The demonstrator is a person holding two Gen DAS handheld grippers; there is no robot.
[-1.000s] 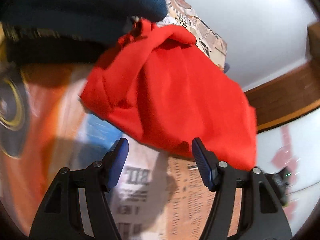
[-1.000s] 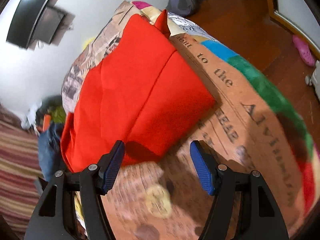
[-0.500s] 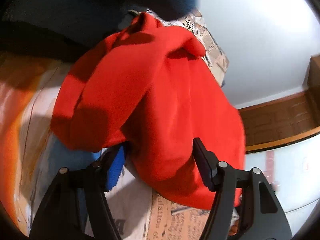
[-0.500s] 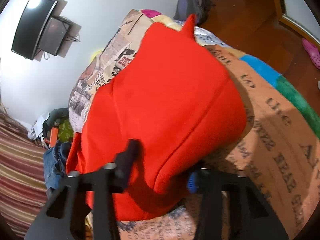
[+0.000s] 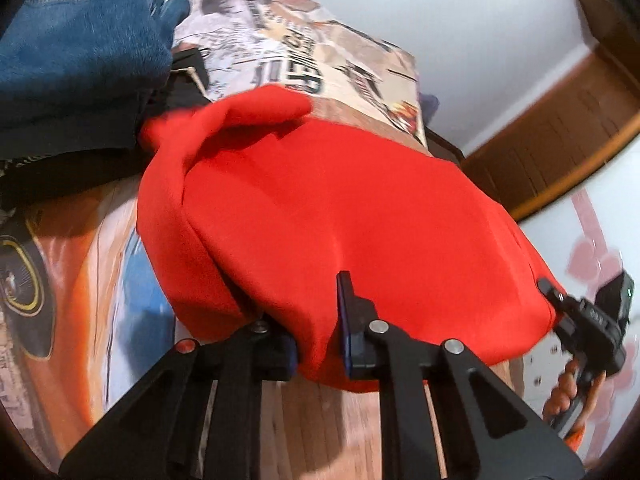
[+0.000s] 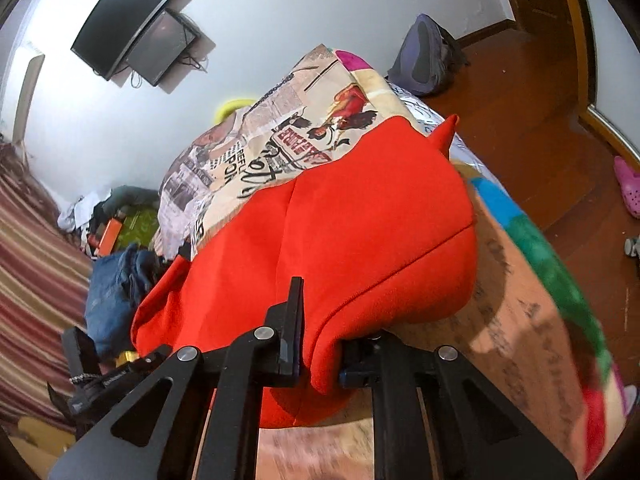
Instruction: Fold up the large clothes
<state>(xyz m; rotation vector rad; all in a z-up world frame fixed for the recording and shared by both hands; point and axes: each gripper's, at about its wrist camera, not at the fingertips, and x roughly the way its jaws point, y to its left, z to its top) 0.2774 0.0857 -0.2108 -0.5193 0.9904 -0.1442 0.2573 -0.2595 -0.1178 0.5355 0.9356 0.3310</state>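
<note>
White walls and a wooden floor surround the bed where I work. My left gripper has just been closing and now pinches the near edge of the red garment; my right gripper has closed on the same edge too. Beyond the jaws the garment spreads over the printed bedcover, near the blue jeans.

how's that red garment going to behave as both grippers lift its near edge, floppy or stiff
Probably floppy: the red garment bunches into soft folds where the left gripper and right gripper, jaws just closed, pinch it. It looks thick, so likely fairly heavy and apt to sag between them. The far part lying on the bed will probably drag.
</note>
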